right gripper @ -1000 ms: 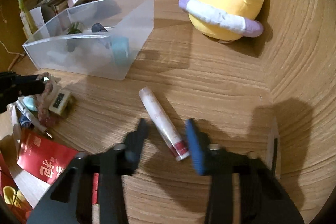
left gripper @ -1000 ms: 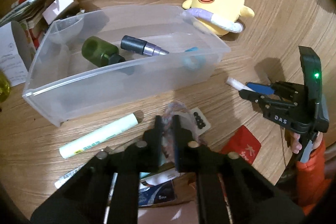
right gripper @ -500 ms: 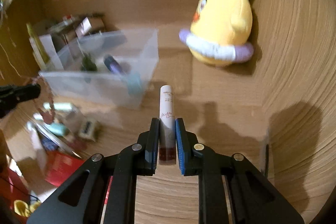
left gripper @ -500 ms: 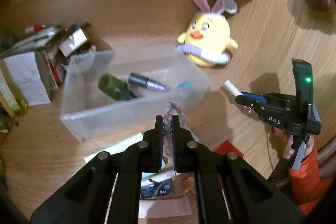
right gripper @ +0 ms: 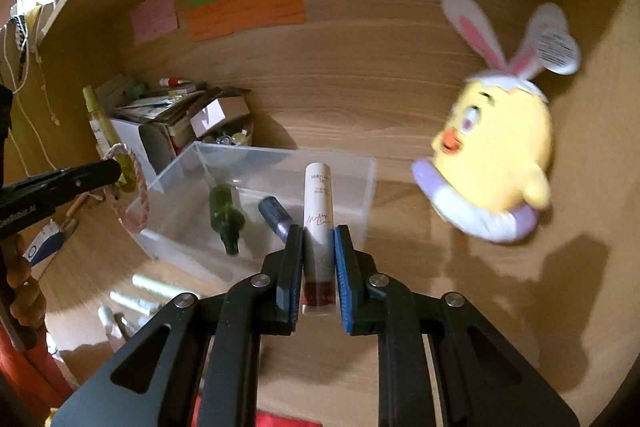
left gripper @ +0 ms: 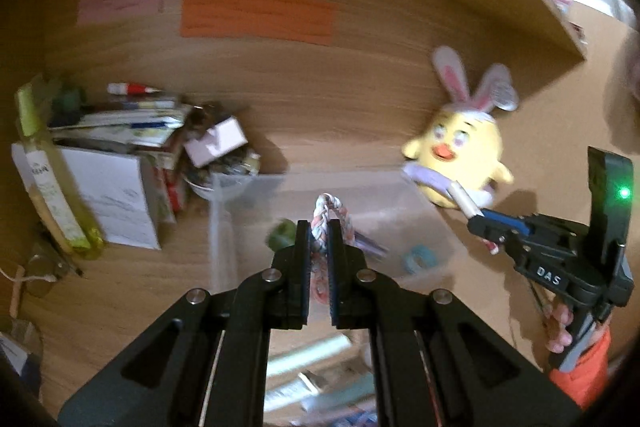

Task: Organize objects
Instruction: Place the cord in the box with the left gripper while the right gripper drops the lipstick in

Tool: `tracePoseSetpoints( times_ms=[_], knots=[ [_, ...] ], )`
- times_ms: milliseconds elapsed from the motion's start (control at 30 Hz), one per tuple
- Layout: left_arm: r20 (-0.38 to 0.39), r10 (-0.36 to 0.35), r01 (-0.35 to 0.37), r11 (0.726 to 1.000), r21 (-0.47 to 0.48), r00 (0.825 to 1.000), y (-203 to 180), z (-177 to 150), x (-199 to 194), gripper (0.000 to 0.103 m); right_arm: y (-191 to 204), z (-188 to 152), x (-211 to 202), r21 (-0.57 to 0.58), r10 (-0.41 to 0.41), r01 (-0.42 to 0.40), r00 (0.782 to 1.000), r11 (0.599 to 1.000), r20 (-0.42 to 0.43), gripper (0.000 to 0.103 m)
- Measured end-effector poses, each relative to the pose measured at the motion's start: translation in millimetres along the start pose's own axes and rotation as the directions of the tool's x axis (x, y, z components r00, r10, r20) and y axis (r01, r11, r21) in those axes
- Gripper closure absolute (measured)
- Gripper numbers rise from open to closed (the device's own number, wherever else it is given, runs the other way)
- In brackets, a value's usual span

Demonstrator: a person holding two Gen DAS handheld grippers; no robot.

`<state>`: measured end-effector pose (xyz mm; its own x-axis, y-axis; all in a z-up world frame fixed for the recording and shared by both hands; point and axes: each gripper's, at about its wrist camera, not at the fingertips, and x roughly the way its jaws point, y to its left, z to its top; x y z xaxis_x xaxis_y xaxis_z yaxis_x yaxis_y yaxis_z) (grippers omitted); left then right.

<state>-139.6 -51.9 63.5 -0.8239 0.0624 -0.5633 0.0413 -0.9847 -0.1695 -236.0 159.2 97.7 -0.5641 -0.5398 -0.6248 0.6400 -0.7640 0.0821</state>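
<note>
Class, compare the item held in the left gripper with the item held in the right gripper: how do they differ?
The left gripper holds a soft braided loop; the right gripper holds a rigid straight tube. The braided loop is mottled pink-white; the tube is white with a dark red end. Both are clamped, off the table.

2 bottles (right gripper: 225, 217) lie in the bin (right gripper: 360, 183), plush chick (right gripper: 496, 163) to its right.

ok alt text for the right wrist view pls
The right gripper holds a white tube upright between its fingers, in front of a clear bin with a green bottle inside. A yellow plush chick sits to the right; the left gripper holds a braided loop at left.
</note>
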Motion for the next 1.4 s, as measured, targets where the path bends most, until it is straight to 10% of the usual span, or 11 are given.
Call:
tracePoseSetpoints(
  times_ms=[700,1067,1400],
  knots=[
    [-0.216,0.025,-0.033,0.999,-0.034,0.976,33,-20,89,0.095,58,8,132,-0.106,0.049,-0.084,0.955,0.991,-0.293,0.089],
    [-0.156,-0.001,0.002,1.000,0.006,0.988,25,-20,50,0.038,48,8,111,-0.109,0.007,-0.040,0.958,0.993,-0.286,0.067],
    [-0.183,-0.015,0.031,0.996,0.087,0.983,11,-44,19,0.023,44,-8,38,-0.142,-0.003,-0.021,0.986,0.990,-0.169,0.040]
  ],
)
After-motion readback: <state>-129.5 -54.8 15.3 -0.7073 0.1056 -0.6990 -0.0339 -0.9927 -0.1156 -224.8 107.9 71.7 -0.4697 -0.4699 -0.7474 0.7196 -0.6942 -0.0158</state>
